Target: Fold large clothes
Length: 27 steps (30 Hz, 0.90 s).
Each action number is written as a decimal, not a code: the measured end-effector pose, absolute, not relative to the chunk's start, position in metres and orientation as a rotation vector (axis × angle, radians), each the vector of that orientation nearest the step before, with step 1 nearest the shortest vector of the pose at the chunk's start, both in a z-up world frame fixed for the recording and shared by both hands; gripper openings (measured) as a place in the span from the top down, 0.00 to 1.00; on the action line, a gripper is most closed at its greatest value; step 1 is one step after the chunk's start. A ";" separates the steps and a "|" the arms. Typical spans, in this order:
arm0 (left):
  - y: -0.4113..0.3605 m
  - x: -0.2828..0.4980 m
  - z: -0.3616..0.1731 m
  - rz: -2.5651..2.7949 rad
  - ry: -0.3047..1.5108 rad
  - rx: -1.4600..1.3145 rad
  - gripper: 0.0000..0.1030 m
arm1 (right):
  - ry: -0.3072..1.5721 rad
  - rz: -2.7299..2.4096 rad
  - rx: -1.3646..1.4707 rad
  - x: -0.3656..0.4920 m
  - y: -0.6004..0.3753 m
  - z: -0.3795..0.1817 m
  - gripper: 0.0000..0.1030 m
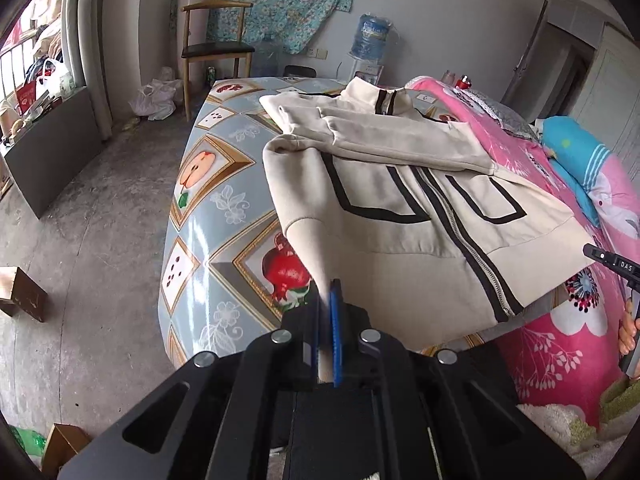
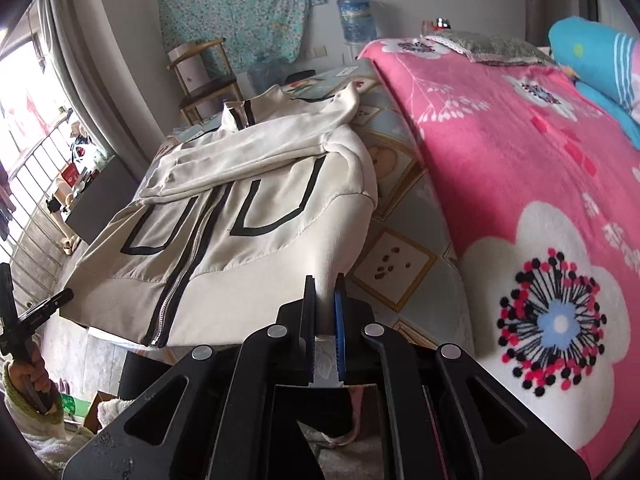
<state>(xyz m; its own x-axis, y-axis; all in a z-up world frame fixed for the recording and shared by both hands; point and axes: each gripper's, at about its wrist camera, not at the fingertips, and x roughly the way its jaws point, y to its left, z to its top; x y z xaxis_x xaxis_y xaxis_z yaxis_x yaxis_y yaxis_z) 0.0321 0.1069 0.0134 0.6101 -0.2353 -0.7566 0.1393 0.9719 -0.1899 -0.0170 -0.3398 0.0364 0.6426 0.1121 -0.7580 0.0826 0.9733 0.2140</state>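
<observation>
A: In the left wrist view, what has the left gripper point(image 1: 327, 294) got?

B: Its jaws are pressed together on a corner of the cream jacket's point(image 1: 400, 184) bottom hem, with the fabric pinched between the blue pads and pulled up taut from the table point(image 1: 208, 184).

A: Where is the jacket itself?

B: It lies front up on the table with the fruit-print cloth, zip closed, sleeves folded across the chest. The collar is at the far end. Past the jacket's right edge runs a pink flowered blanket point(image 1: 560, 340), and a blue pillow point(image 1: 576, 152) sits beyond that. A wooden chair point(image 1: 212, 48) stands behind the table's far corner, and a water bottle point(image 1: 374, 38) is behind the collar. The other tool's tip shows just off the jacket's right hem corner.

A: And the right wrist view?

B: The right gripper point(image 2: 323, 292) is likewise clamped on the jacket point(image 2: 256, 184), on the opposite hem corner, with cloth stretched up into the closed pads. The table point(image 2: 400, 264) shows to the jacket's right, then the blanket point(image 2: 520, 184). The person's left hand point(image 2: 34, 372) is at the jacket's lower left, gripping a handle.
</observation>
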 end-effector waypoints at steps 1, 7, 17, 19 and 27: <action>0.108 0.027 0.012 -0.212 0.901 -0.115 0.96 | 0.886 0.017 0.250 -0.022 -0.344 0.034 0.93; 0.118 0.015 -0.038 -0.161 1.055 -0.164 0.94 | 1.050 -0.045 0.310 -0.030 -0.355 -0.023 0.90; 0.145 0.056 0.014 -0.087 0.924 -0.041 0.65 | 0.971 -0.143 0.220 0.026 -0.380 0.045 0.45; 0.141 0.092 0.036 -0.093 0.878 -0.019 0.57 | 0.931 -0.063 0.227 0.064 -0.372 0.065 0.38; 0.080 0.307 0.084 -0.218 0.859 -0.069 0.27 | 0.906 0.239 0.252 0.270 -0.308 0.102 0.23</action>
